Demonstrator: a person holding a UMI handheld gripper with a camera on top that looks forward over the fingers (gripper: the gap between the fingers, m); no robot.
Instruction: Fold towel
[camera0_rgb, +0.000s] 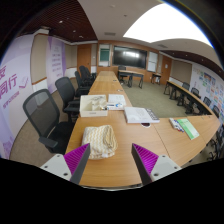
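While the gripper (115, 160) hangs above the near end of a long wooden table (120, 165), its two fingers stand wide apart with bare tabletop between them, holding nothing. The purple pads (76, 158) face inward on each finger. No hand or arm shows; only the finger ends rise into sight.

The towel (99, 140), cream-coloured and crumpled into a loose heap, lies on the table just ahead of the left finger, its near edge close to that finger's tip, though contact cannot be told. The heap's long axis runs roughly away from the gripper, along the table's length. Its folds and edges are hard to make out.

Beyond it lie a pale box-like thing (93, 105) and scattered papers (140, 115); to the right rests a green item (186, 127), too small to identify. Black office chairs (45, 115) line the table's left side. Farther off, more tables and a dark screen (127, 56) fill the far wall.
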